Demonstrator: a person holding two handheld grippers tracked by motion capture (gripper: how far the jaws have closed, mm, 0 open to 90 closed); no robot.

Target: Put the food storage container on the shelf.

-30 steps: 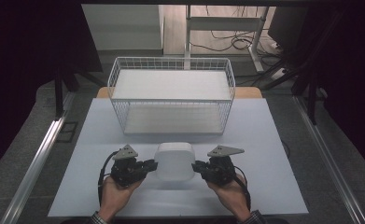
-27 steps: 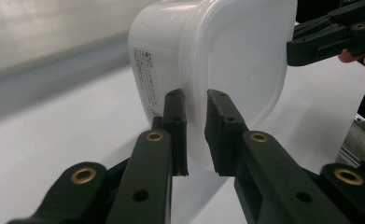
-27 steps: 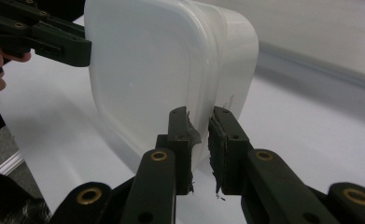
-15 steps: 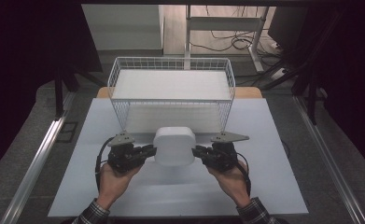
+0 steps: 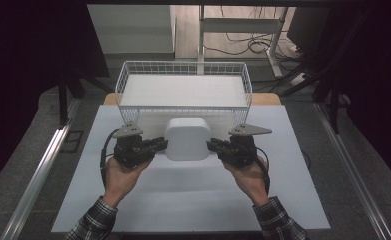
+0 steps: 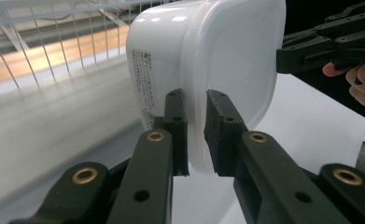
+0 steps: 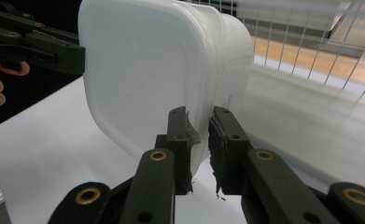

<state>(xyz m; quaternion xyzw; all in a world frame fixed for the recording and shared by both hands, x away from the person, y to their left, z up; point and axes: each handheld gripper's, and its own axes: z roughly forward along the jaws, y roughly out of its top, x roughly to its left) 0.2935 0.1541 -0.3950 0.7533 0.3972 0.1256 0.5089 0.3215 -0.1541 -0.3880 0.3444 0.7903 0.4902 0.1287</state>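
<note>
Above the white surface (image 5: 183, 200), just before the wire basket (image 5: 183, 82), a white lidded container (image 5: 187, 138) hangs between both tongs. Left tongs (image 6: 195, 135) pinch its rim on one side, right tongs (image 7: 200, 149) the opposite rim. From above, the jaw tips are hidden under the container's edges; its printed label (image 6: 145, 84) is too small to read.

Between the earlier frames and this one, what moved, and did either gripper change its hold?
The white lidded container, clamped at its rim by the left gripper and right gripper, has been carried up and away from the person toward the wire basket. Both grips stayed shut on it. Basket and white table unchanged.
</note>
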